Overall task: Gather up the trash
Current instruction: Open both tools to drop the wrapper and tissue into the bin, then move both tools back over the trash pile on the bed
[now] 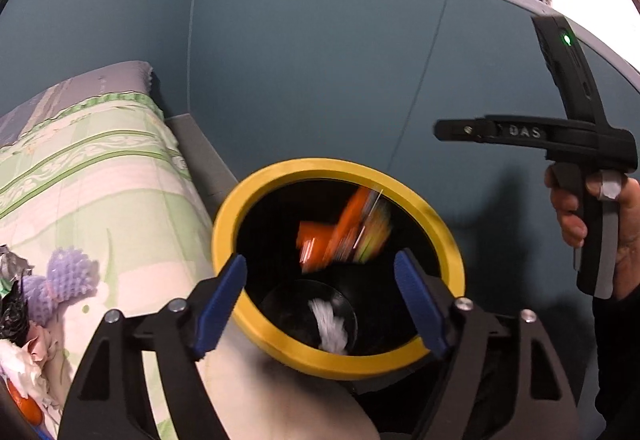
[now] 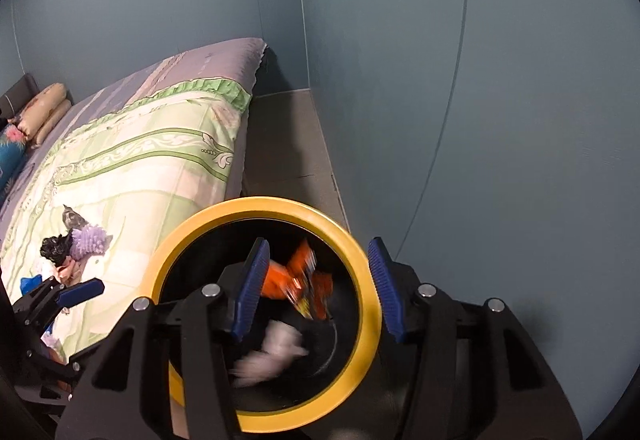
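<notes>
On the far left, a heap of leftover trash [image 2: 66, 246] lies on a green-patterned bed cover [image 1: 100, 168] — a black crumpled bag, a lilac knitted piece, pale tissue and something silvery, all bunched so closely that single items are hard to separate. The heap sits to the left of both tools and well apart from the bin, so the left hand is judged the nearer one for the next pick-up.

Further right, a black bin with a yellow rim [image 1: 444, 224] stands on the floor just beside the bed, against a blue wall. Inside it an orange wrapper [image 1: 340, 228] shows as a smear of motion blur, apparently falling, and a white crumpled tissue [image 1: 330, 324] lies near the bottom.

The left gripper [image 1: 322, 302] hangs over the bin's mouth, its blue pads spread wide with nothing between them — released. The right gripper [image 2: 320, 288] hangs over the same opening, also parted and empty; in its own view the wrapper and tissue are blurred below it.

At the far right of the left view, a hand [image 1: 592, 224] on the right tool's trigger grip is cut off by the frame edge. The bin's base and the heap's lower items are hidden.
</notes>
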`<action>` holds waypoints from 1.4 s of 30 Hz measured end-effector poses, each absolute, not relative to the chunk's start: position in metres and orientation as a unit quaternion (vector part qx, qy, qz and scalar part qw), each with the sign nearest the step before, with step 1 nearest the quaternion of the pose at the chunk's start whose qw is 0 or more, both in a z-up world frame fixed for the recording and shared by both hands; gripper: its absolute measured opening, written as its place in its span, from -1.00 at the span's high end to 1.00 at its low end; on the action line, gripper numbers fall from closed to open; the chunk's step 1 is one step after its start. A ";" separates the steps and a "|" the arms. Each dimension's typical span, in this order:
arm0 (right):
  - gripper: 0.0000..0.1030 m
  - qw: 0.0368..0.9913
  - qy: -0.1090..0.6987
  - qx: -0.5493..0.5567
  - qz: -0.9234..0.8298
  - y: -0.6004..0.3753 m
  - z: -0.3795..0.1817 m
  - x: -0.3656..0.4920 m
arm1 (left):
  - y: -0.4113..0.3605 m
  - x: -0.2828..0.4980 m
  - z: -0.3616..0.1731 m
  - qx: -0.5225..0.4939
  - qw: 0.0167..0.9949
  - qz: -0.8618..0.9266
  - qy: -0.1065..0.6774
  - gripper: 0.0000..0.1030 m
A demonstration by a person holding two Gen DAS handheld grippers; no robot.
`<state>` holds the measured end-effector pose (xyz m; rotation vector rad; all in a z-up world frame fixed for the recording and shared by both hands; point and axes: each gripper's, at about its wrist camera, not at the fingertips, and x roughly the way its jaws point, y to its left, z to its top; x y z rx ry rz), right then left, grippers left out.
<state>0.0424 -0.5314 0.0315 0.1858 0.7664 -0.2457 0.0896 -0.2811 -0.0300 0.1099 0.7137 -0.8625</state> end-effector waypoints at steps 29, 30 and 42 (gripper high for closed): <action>-0.51 0.959 0.272 0.068 -0.048 -0.440 0.094 0.027 | -0.120 0.074 0.070 0.004 0.937 -0.250 0.243 -0.84; -0.54 0.960 0.267 0.067 -0.044 -0.435 0.096 0.027 | -0.112 0.073 0.073 0.002 0.940 -0.243 0.240 -0.84; -0.79 0.970 0.237 0.042 0.028 -0.363 0.116 0.037 | -0.025 0.032 0.093 -0.003 0.960 -0.175 0.219 -0.84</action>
